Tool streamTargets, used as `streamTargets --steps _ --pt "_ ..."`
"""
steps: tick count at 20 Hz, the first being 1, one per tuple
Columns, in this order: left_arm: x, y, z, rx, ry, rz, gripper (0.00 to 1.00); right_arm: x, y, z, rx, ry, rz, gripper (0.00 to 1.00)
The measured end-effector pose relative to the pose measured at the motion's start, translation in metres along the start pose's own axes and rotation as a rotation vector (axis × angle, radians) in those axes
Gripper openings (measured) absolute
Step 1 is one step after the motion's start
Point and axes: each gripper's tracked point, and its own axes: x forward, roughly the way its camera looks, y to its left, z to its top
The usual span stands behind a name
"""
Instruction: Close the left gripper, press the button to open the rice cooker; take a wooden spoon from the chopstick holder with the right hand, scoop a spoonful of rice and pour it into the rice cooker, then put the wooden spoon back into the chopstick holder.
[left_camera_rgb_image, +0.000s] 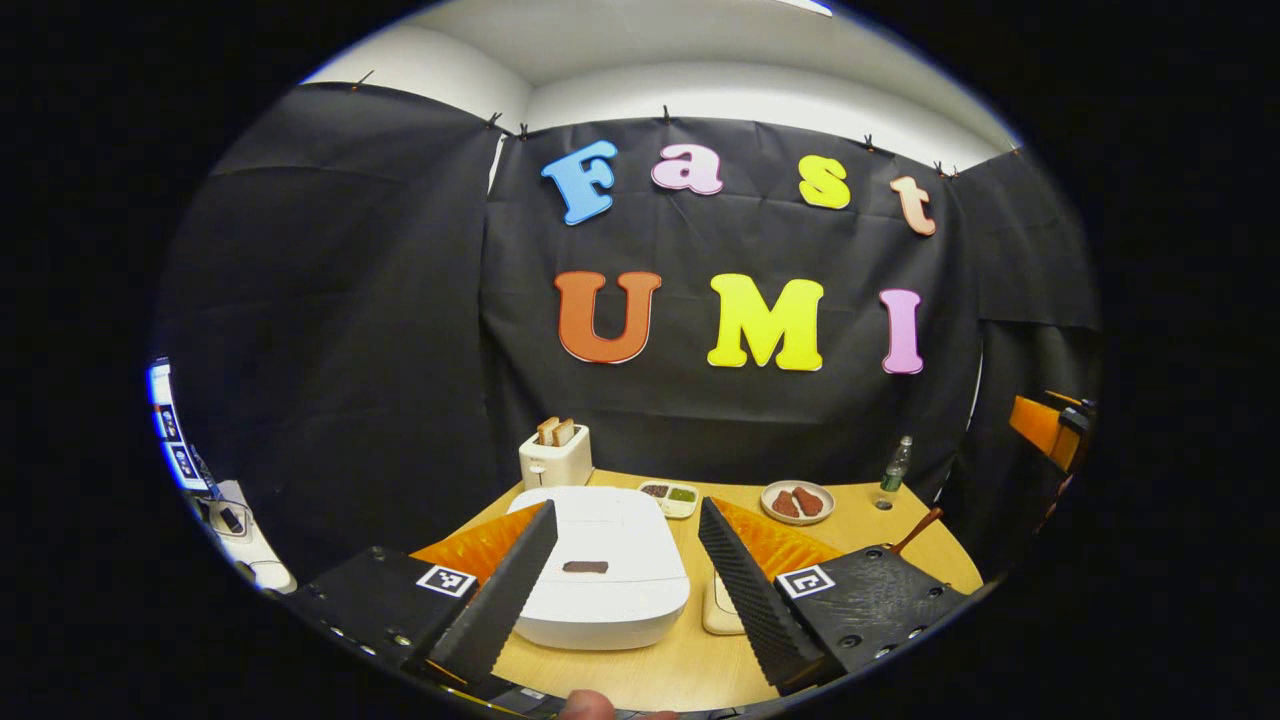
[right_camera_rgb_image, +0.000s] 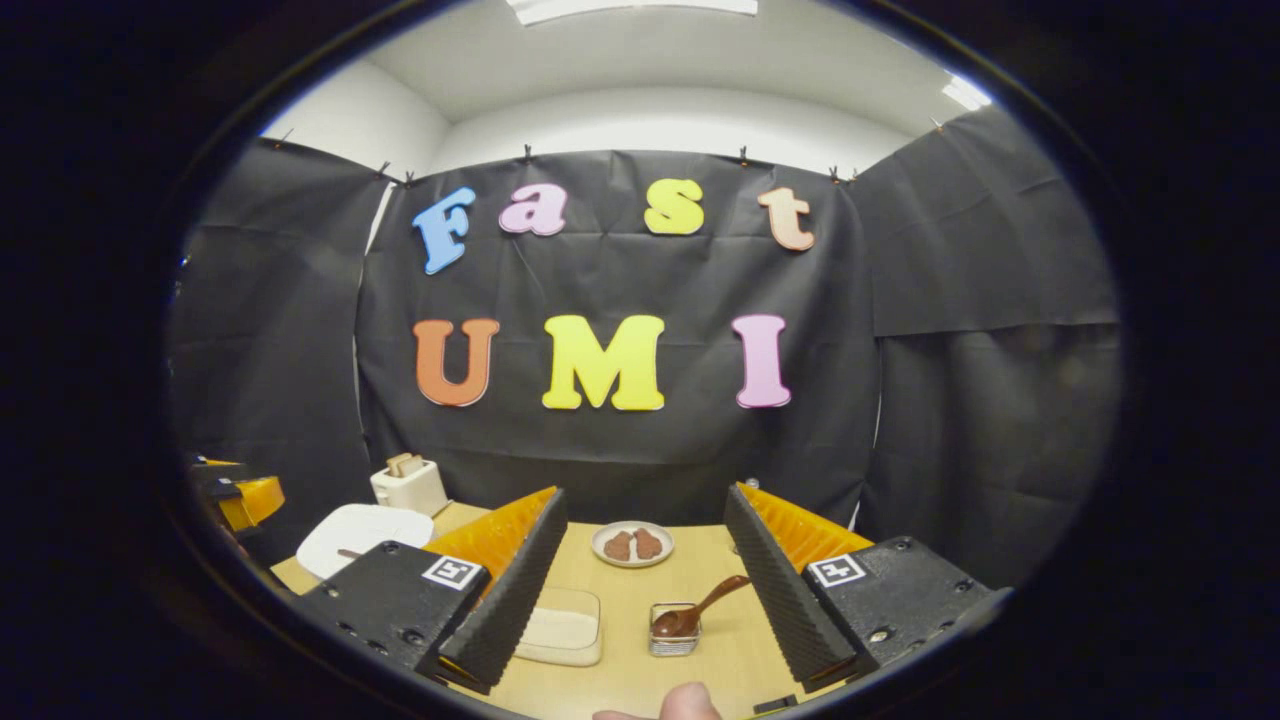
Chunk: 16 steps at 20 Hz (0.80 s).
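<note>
The opening step is judged not yet begun. The left hand-held gripper (left_camera_rgb_image: 625, 575) is held spread above the closed rice cooker (left_camera_rgb_image: 600, 570) at 6 o'clock; its fingers must be pressed together before the button (left_camera_rgb_image: 585, 567) is pushed. The right hand-held gripper (right_camera_rgb_image: 640, 590) is spread too, the wooden spoon (right_camera_rgb_image: 695, 612) in the chopstick holder (right_camera_rgb_image: 673, 640) at 6 o'clock. A wooden table (right_camera_rgb_image: 690, 570) is ringed by black cloth.

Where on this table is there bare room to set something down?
Bare table shows in front of the rice container and spoon holder, also between them and the plate. Crowded around the rice cooker and toaster.
</note>
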Motion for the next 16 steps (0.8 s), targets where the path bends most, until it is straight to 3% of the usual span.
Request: streamTargets --steps 7,8,9,10,12,16 --pt "0.041 0.007 -0.021 0.027 0.168 -0.036 0.92 0.016 -0.026 -0.014 0.021 0.030 -0.030 1.00" --pt "0.046 0.006 -0.025 0.014 0.195 -0.046 0.73 0.018 -0.030 -0.017 0.025 0.033 -0.035 1.00" --pt "0.050 0.006 -0.029 0.005 0.223 -0.048 0.62 0.021 -0.035 -0.019 0.028 0.038 -0.043 1.00" --pt "0.055 0.007 -0.035 0.001 0.253 -0.049 0.53 0.023 -0.039 -0.022 0.032 0.044 -0.050 1.00" --pt "0.069 0.013 -0.047 0.020 0.308 -0.036 0.49 0.028 -0.044 -0.029 0.048 0.064 -0.053 1.00" --pt "0.089 0.025 -0.080 0.005 0.425 -0.032 0.03 0.039 -0.056 -0.036 0.064 0.091 -0.062 1.00"
